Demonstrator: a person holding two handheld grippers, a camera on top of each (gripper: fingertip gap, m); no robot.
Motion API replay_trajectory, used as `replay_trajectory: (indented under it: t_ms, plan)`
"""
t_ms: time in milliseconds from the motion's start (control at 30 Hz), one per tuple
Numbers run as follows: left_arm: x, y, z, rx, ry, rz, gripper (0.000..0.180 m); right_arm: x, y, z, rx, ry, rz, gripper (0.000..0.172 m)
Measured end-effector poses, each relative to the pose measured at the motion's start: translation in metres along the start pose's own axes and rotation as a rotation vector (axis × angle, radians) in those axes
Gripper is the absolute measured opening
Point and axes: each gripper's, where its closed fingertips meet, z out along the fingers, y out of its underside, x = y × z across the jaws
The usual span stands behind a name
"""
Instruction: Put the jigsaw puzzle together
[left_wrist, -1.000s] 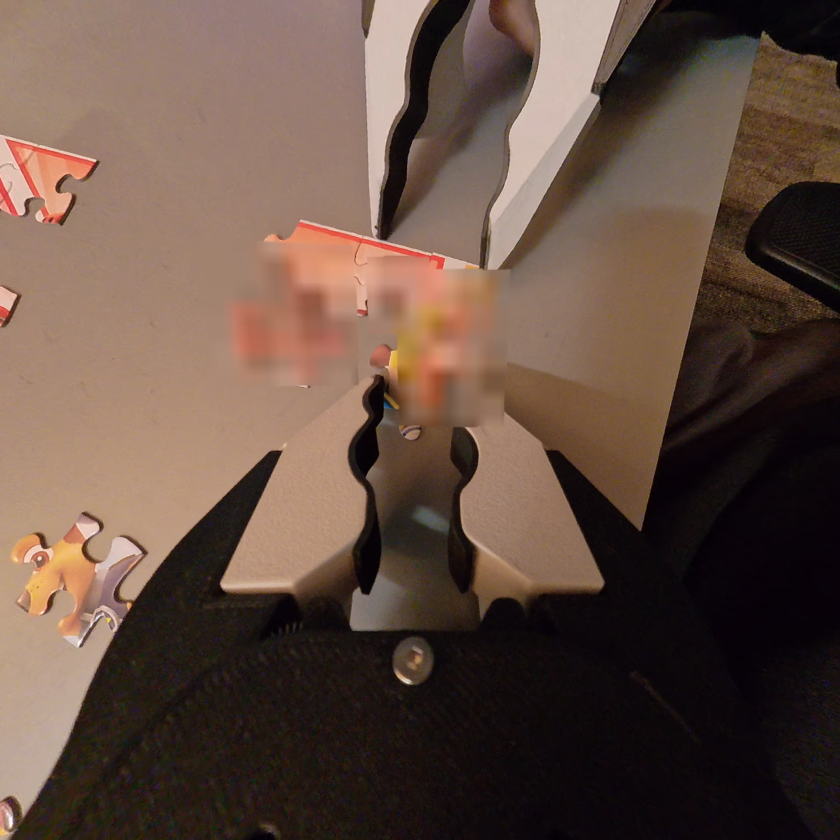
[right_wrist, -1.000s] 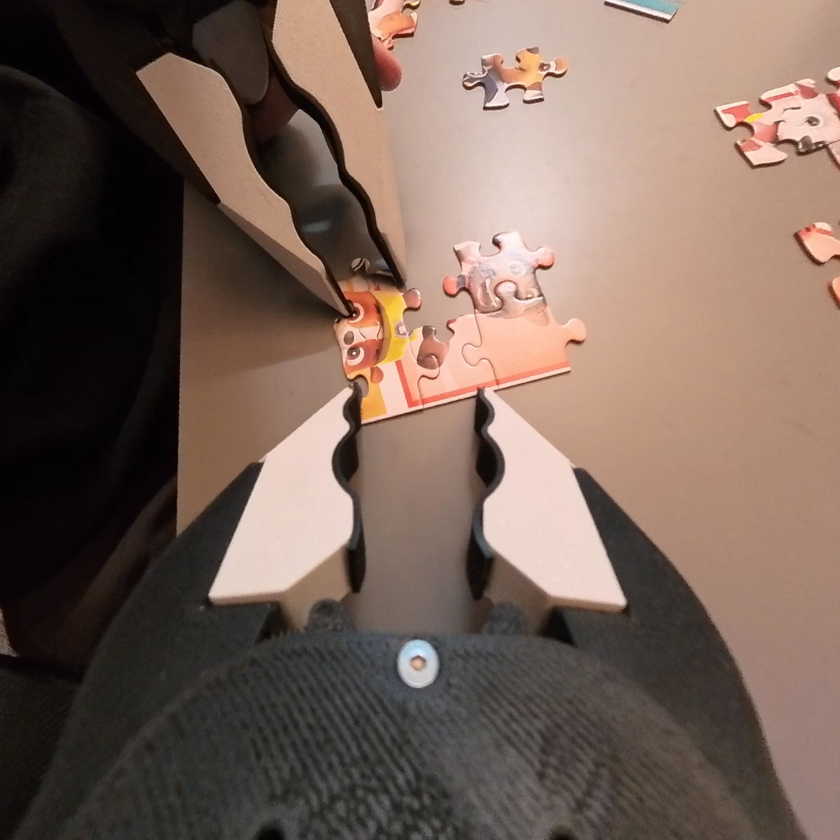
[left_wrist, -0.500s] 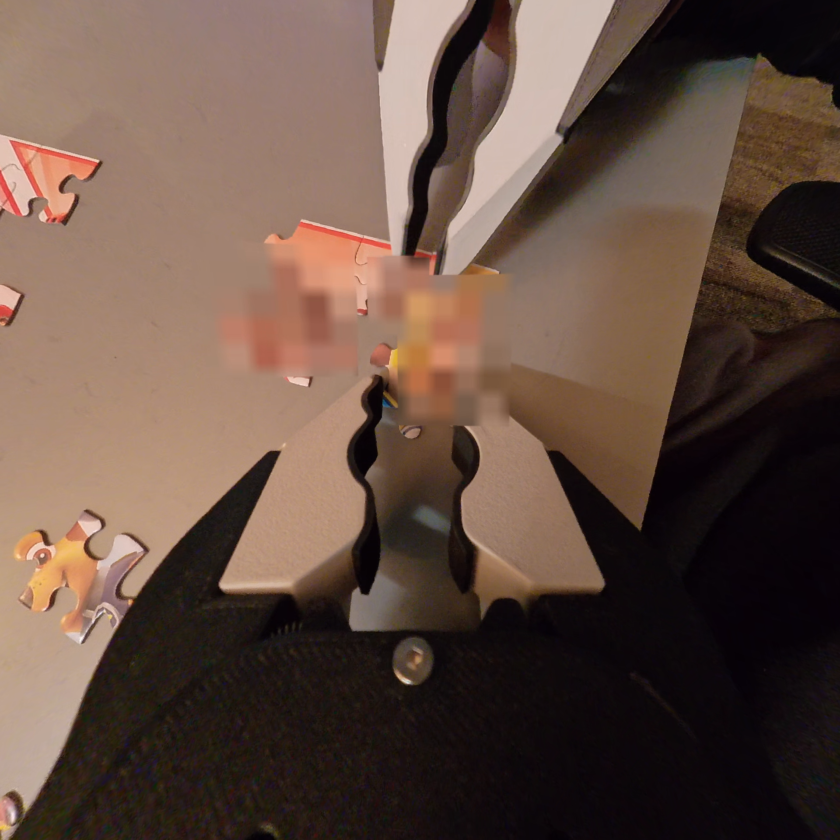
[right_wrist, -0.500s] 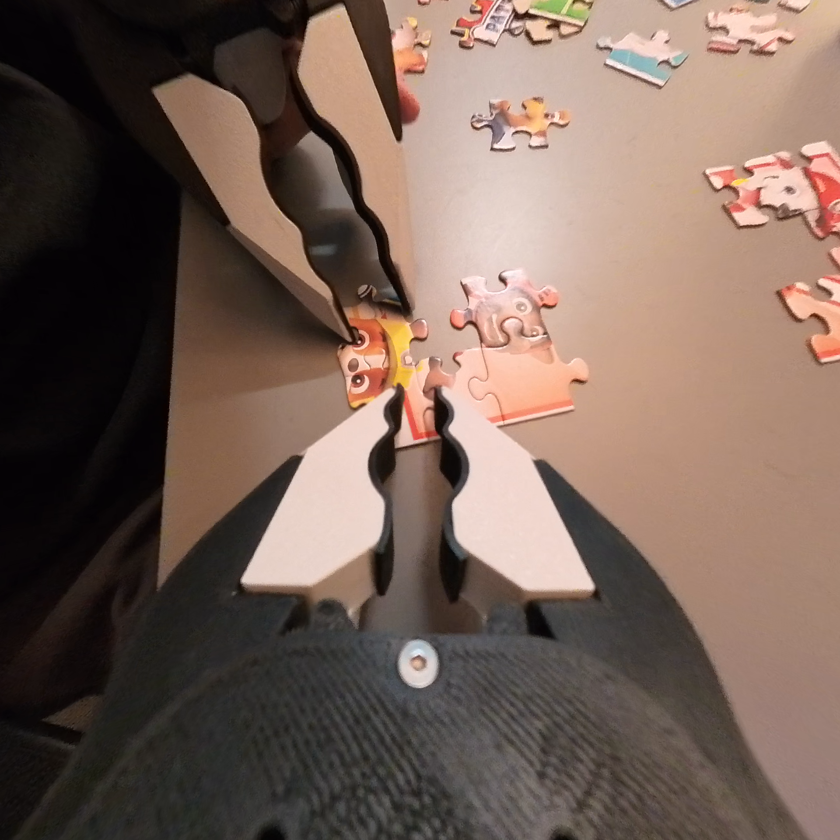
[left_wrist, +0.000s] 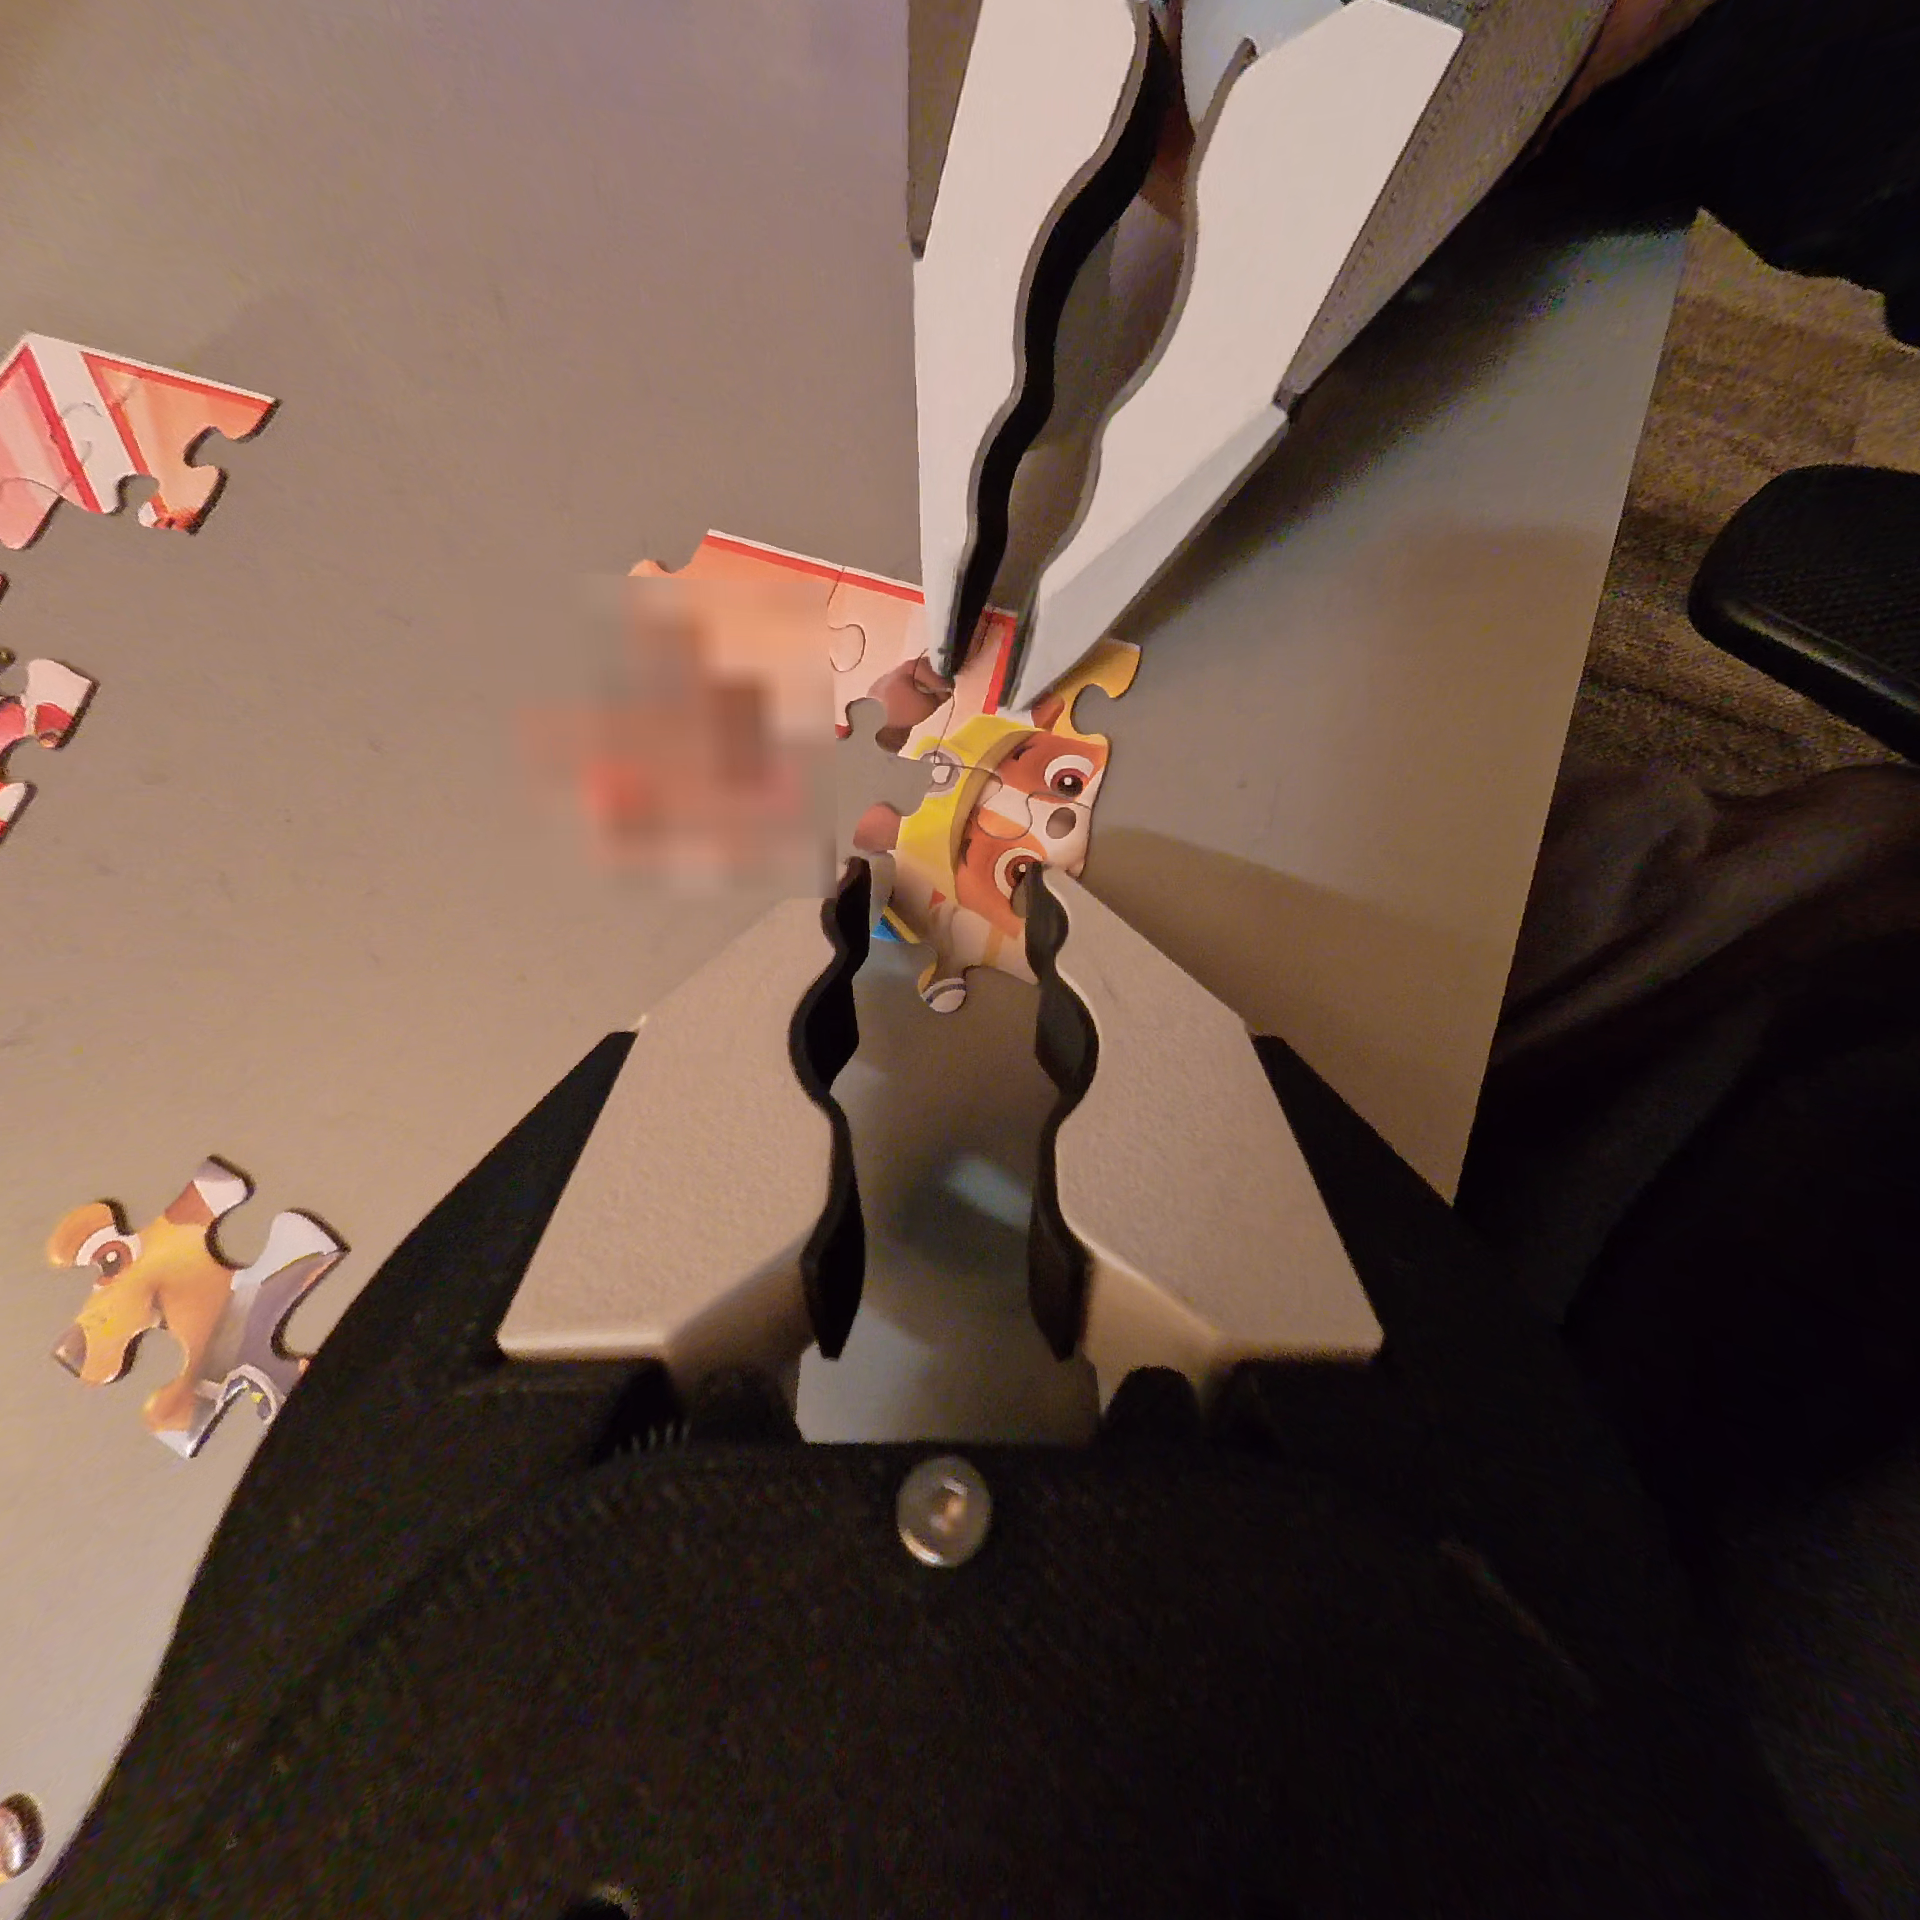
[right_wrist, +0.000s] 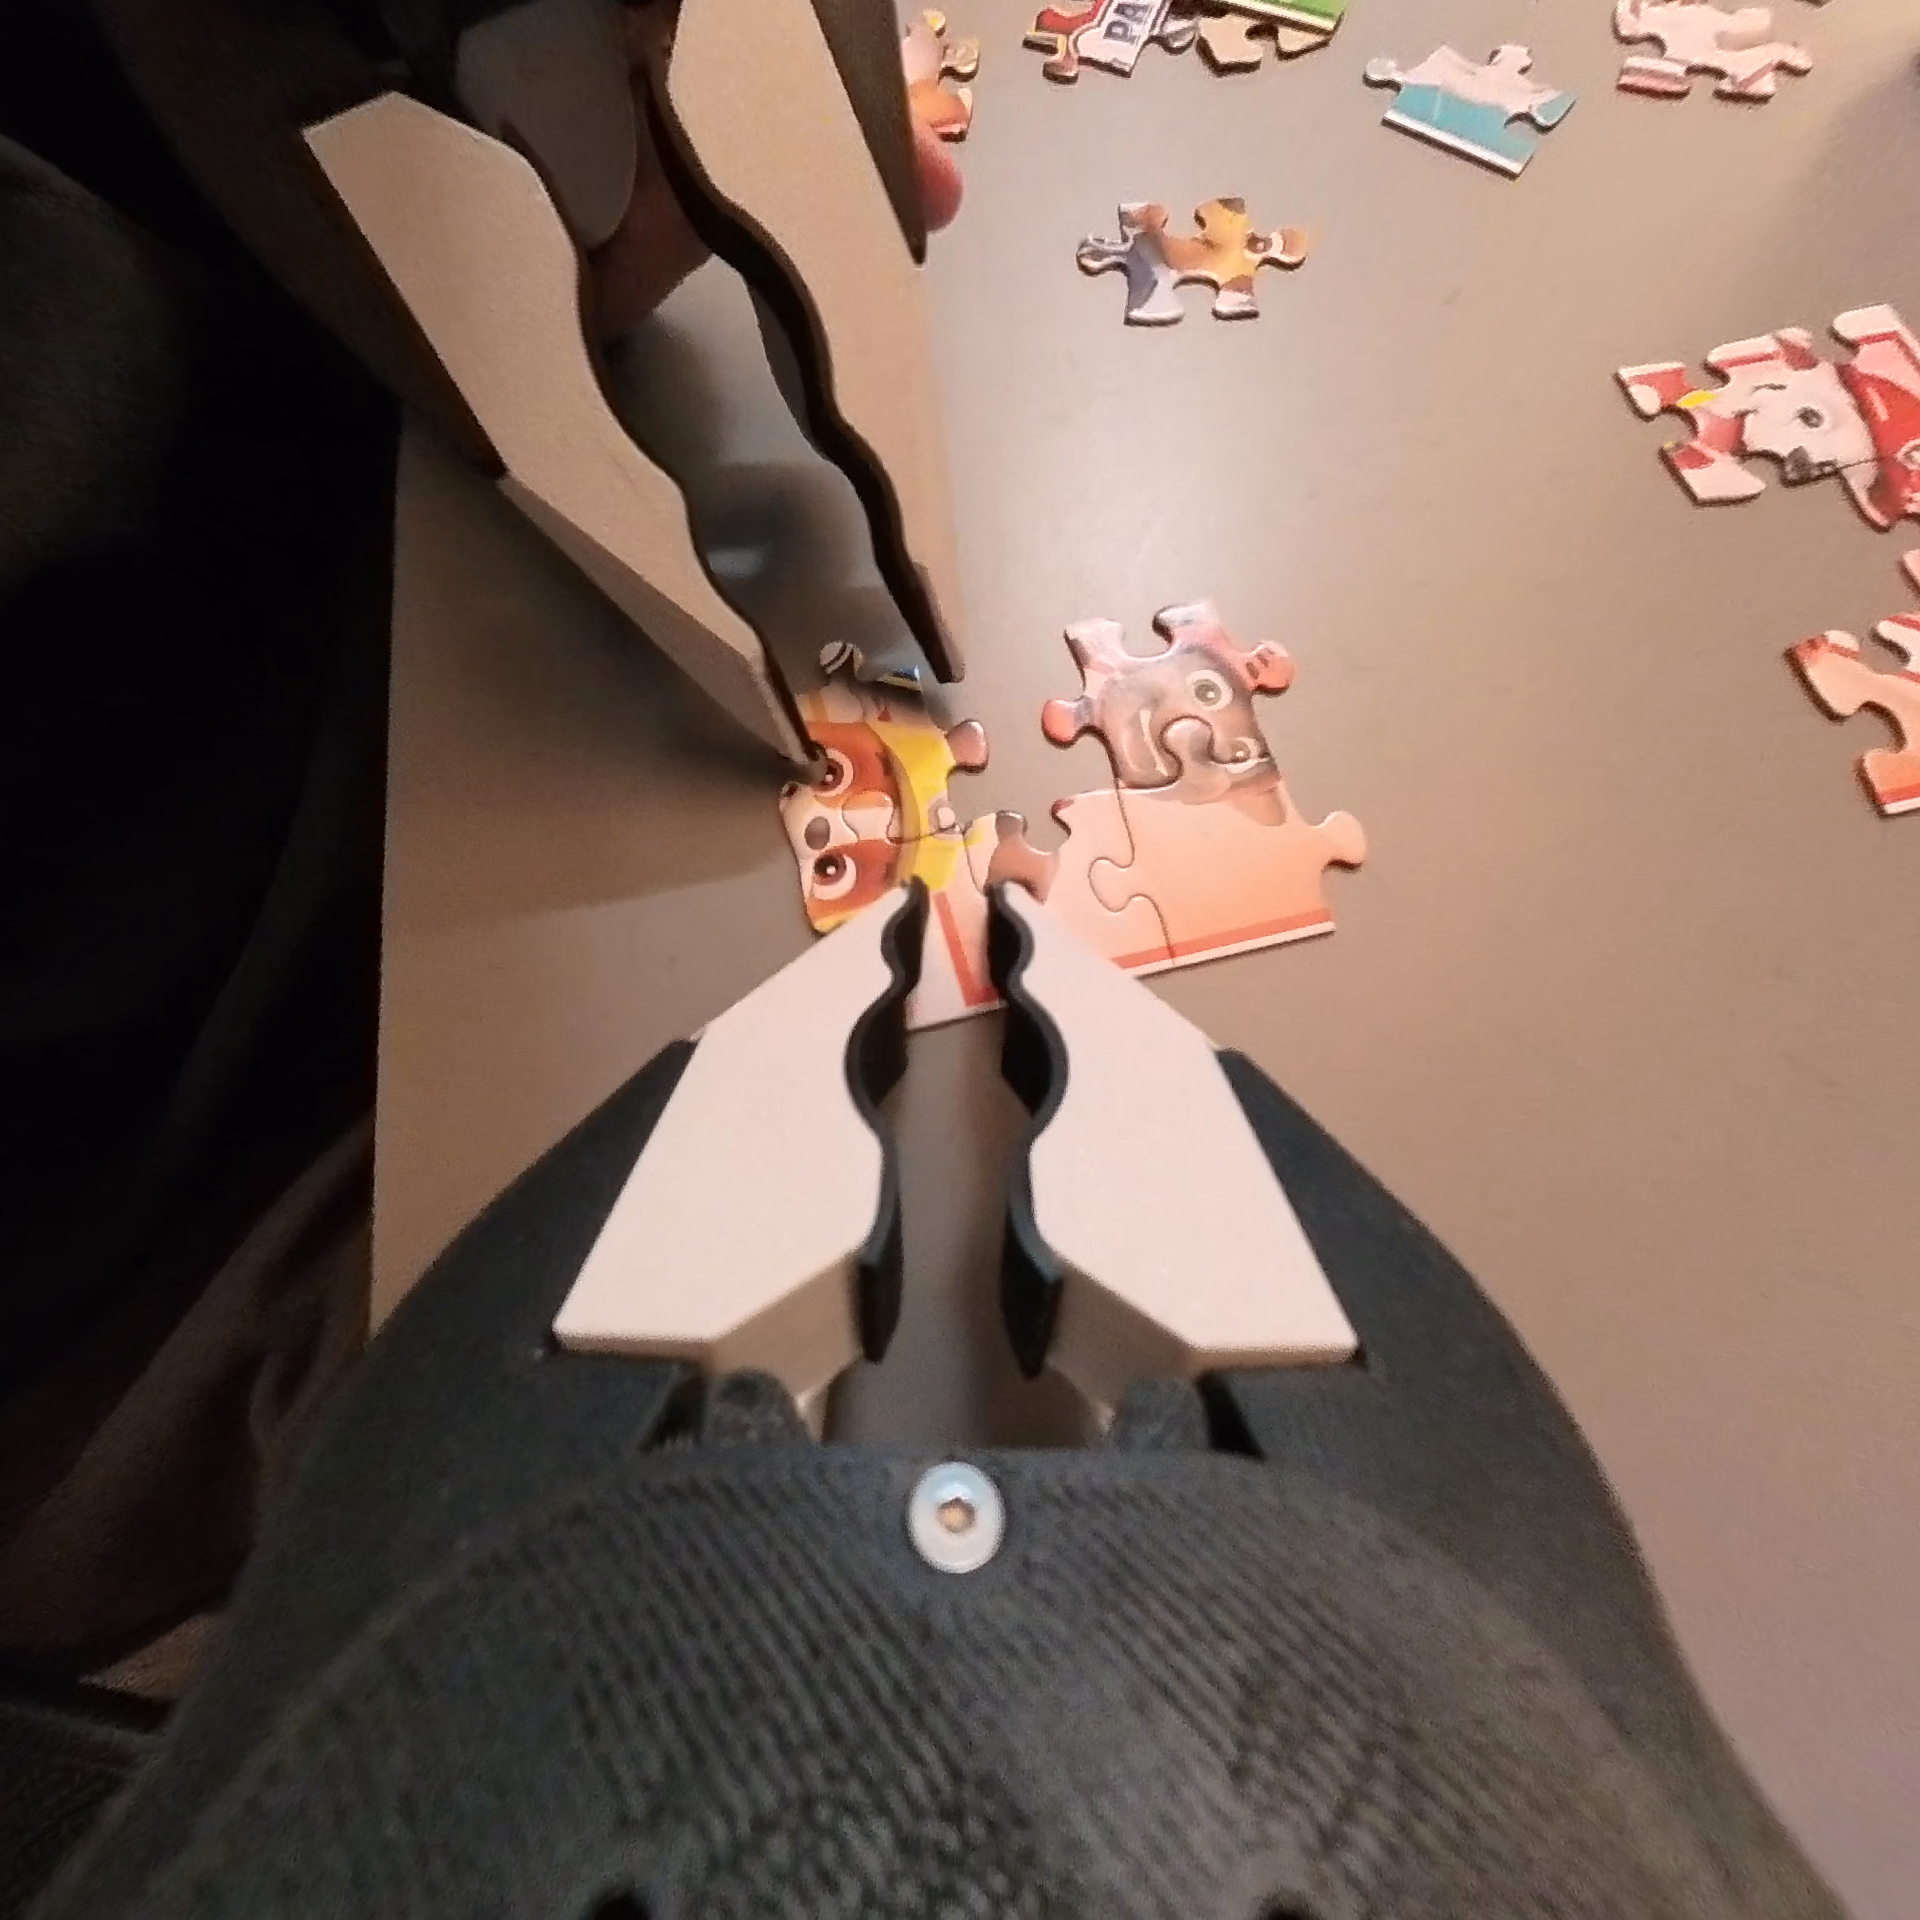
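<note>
A joined patch of puzzle pieces lies flat on the grey table (left_wrist: 416, 260), near its edge. My left gripper (left_wrist: 940, 883) is open. Its fingertips (left_wrist: 1034, 883) rest on the orange dog-face piece with a yellow helmet (left_wrist: 997, 821), which lies flat and is not pinched. In the right wrist view this gripper (right_wrist: 873, 717) comes in from the upper left, one tip on the dog-face piece (right_wrist: 862, 821). My right gripper (right_wrist: 958, 904) has its jaws nearly closed with a narrow gap. Its tips sit on the red-bordered corner piece (right_wrist: 961, 966), and nothing is pinched. In the left wrist view it (left_wrist: 985, 675) comes in from above.
Loose pieces lie around: a tan dog piece (left_wrist: 187, 1299), red-and-white pieces (left_wrist: 114, 436) (right_wrist: 1808, 426), a blue-and-white piece (right_wrist: 1475, 104) and an orange-grey piece (right_wrist: 1195, 260). The table edge (left_wrist: 1558, 727) runs close by, with a dark chair part (left_wrist: 1818, 603) and a person's dark clothing (right_wrist: 156, 727) beyond.
My right gripper's jaws narrowed from wide open to a small gap, closing on nothing, and it moved forward onto the corner piece. My left gripper stayed on the dog-face piece.
</note>
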Motion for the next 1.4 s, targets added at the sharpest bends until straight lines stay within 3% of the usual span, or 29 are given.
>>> replay_trajectory:
  t_ms: [400,933,1400]
  plan:
    - [0.005,0.001,0.005,-0.022,0.016,-0.003,0.014,-0.011,-0.002,0.002,0.010,0.018,-0.023,0.011]
    - [0.002,0.003,0.001,-0.021,0.023,-0.046,0.015,-0.008,0.007,-0.017,0.044,0.097,0.051,0.015]
    - [0.000,-0.001,0.007,-0.017,0.055,-0.108,0.005,-0.014,0.013,-0.010,0.005,0.107,0.040,0.013]
